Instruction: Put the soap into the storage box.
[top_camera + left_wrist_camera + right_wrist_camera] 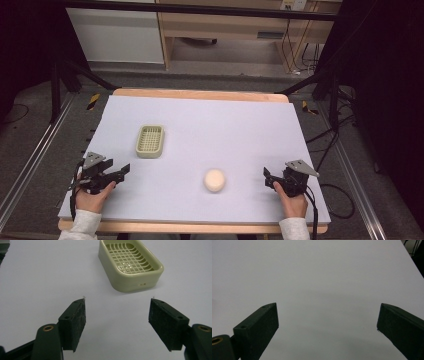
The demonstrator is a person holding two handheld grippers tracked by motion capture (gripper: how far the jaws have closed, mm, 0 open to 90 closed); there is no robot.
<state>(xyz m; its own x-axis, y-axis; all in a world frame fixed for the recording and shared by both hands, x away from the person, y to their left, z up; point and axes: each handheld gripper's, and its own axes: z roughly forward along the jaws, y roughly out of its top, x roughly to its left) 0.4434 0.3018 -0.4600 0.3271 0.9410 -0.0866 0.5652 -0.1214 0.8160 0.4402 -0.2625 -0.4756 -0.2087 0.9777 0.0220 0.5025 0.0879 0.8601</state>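
Soap [214, 180], perhaps, beside empty dish [150, 141]

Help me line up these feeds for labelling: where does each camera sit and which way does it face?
High view: above the person's side, looking forward and down at the table; forearms, hands, left gripper, right gripper.
Left gripper view: on that gripper, facing the soap dish; open jaws.
Right gripper view: on that gripper, facing bare tabletop; open jaws.
Shared: high and left views show the dish.

Pale slotted soap dish [150, 141] — upright, left; round soap [214, 180] — nearer, apart.
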